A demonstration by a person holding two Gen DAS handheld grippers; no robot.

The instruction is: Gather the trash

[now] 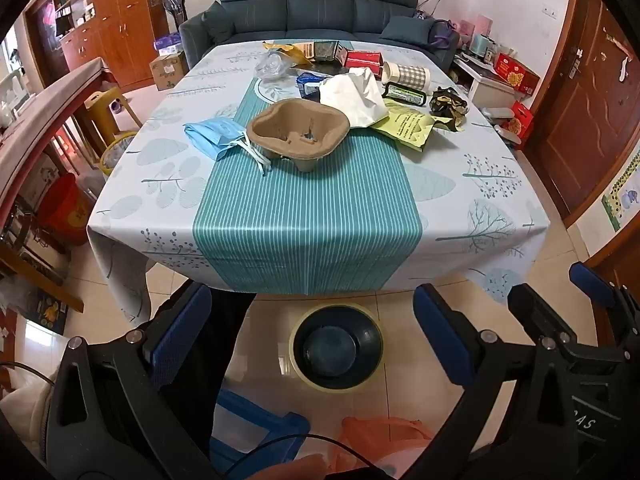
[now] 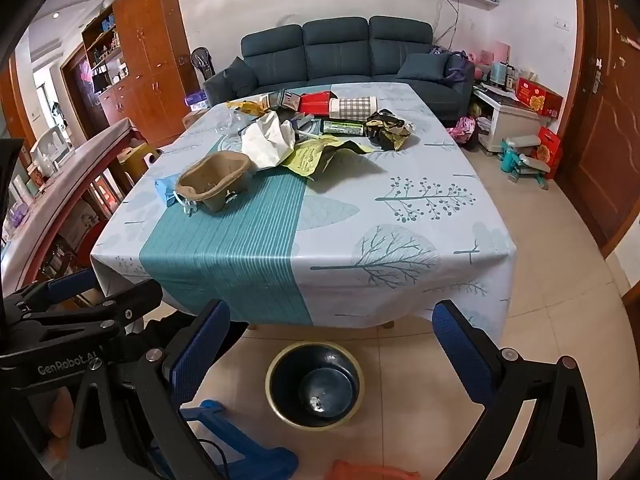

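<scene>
Nearest, both tools hang short of the worktop's front edge. The left gripper [image 1: 312, 340] stands spread wide with nothing between its blue pads, and the right gripper [image 2: 332, 344] is the same: wide apart and empty. Between them on the floor, at about 6 o'clock from the worktop, sits the dark bin [image 1: 336, 346], apparently empty, just in front of the hanging tablecloth [image 1: 308, 240].

The trash lies further off. The closest pieces are the brown pulp cup holder [image 1: 298, 134] near the middle of the striped runner and the blue face mask [image 1: 214, 134] touching it at its 9 o'clock. Past them, at about 1 o'clock, come the white crumpled paper bag [image 1: 352, 96] and the yellow-green packet [image 1: 408, 128], then a mixed heap of boxes, wrappers and clear plastic along the far edge.

The likely trouble is overlap. The mask's straps lie tucked against the holder, so lifting either may drag the other along or off the edge. The holder is light and wide; a pinch on one wall could tip it. The bin's mouth is narrow, so a release from above the worktop edge may miss it.
</scene>
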